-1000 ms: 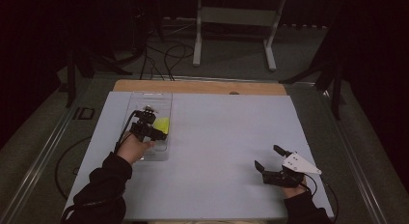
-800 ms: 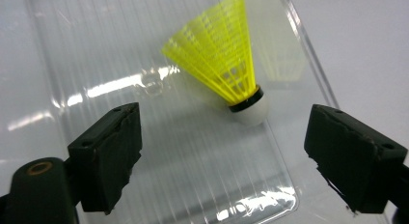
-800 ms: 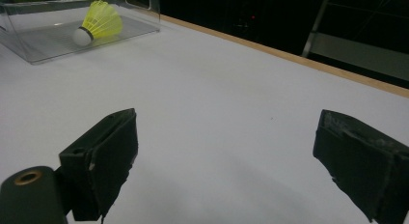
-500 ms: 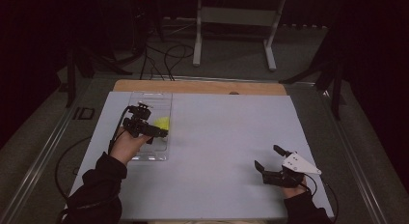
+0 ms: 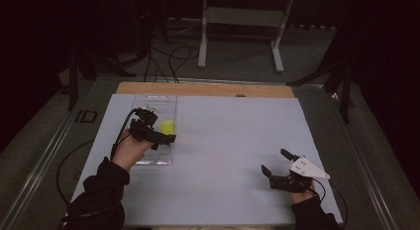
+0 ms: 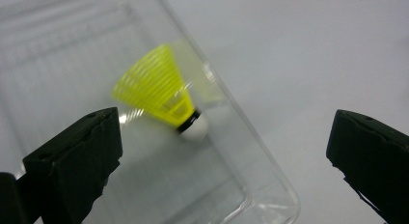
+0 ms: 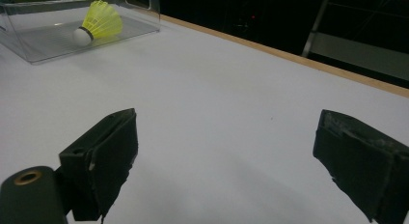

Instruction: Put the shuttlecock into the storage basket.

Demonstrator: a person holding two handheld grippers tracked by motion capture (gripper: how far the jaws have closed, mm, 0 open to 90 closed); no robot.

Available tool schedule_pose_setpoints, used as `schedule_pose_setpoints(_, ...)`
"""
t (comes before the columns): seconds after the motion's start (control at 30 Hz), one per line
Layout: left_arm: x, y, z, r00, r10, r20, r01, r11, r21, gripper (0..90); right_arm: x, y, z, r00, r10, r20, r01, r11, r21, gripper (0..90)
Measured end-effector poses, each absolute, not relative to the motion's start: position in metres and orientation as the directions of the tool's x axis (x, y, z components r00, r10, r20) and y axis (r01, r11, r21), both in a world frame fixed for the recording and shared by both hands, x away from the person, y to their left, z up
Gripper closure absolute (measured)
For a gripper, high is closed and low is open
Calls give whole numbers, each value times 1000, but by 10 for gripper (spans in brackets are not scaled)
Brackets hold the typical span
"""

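High view: a person works two handheld grippers over a white-topped table point(image 5: 228, 155) w/ a wooden strip along its far edge. The left gripper point(image 5: 166, 139), held in the left hand point(image 5: 130, 149), hangs above a clear plastic box point(image 5: 153, 131) on the table's left side; its jaws reach toward the box's right wall, close to a yellow shuttlecock point(image 5: 167, 126) lying inside the box, by its right wall. A black cable trails from the gripper off the table's left edge. The right gripper point(image 5: 279, 163), topped by a grey three-cornered plate, sits low near the front right of the table, well apart from the box, jaws spread, nothing between them. Beyond the table: a dark floor, loose cables, a white stand point(image 5: 241, 22).

Left gripper view: both black jaws stand wide apart, empty. Between them, further off, the shuttlecock point(image 6: 164, 96) lies on its side on the box floor, white cork tip toward the box's clear side wall, yellow skirt pointing away. One jaw is over the box point(image 6: 72, 55), the other over bare tabletop outside it.

Right gripper view: jaws parted, holding nothing, bare white tabletop between. Far off at upper left sits the box point(image 7: 58, 40) w/ the shuttlecock point(image 7: 99, 21) in it, cork end to the left. The wooden edge runs along the table's far side.
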State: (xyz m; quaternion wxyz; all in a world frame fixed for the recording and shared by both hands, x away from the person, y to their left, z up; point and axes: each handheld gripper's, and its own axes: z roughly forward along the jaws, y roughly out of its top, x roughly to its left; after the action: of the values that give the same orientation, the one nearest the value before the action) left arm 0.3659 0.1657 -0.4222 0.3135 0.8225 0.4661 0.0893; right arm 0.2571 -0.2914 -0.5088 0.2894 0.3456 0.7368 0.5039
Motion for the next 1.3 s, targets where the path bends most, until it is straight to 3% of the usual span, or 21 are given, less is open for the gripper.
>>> schedule_pose_setpoints(0.3,359,167,-421,646,750,-139,613,-402,680,0,257,-292,-509,-594,801,-73,218,248,944,84)
schedule_pose_setpoints(1.3,330,135,-398,832,549,-85,390,-467,794,0,254,-294,-508,-588,806,-77,219,250,943,85)
